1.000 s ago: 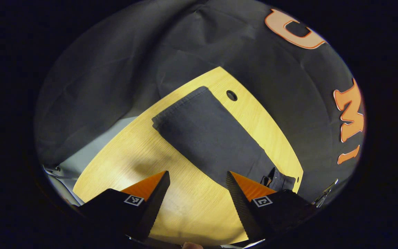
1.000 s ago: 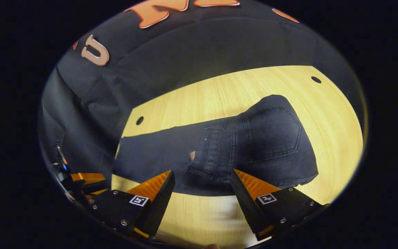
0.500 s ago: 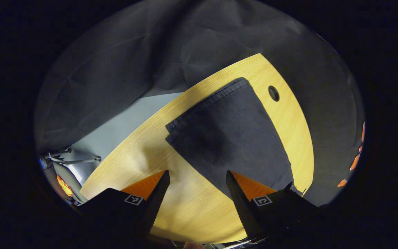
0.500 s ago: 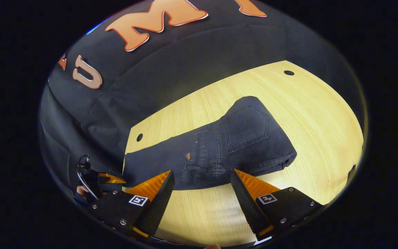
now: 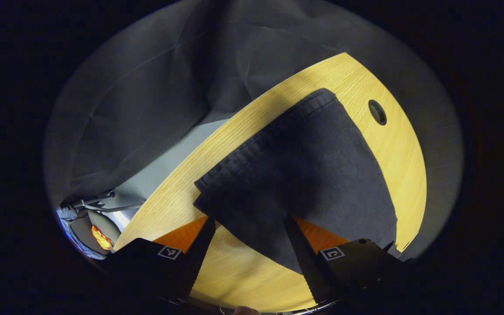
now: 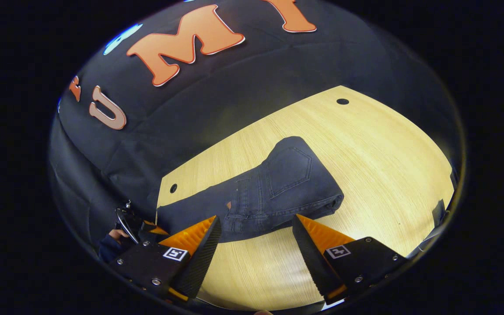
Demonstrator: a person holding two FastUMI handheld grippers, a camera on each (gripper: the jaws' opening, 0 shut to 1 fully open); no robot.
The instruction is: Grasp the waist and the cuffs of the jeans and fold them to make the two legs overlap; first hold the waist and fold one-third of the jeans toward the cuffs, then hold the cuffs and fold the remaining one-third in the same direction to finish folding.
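jeans cuff end lies between gaping left gripper; right gripper gapes nearby

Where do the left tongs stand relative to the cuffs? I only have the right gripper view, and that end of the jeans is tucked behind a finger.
Observer: In the left gripper view, the left tongs are open, and the jeans reach down into the gap between their tips.
Operator: Are both legs stacked at that end?
Observer: The cuffs show two layers at the near corner, with edges nearly flush.
Operator: What lies past the table there?
Observer: Grey floor lies beyond the table edge.
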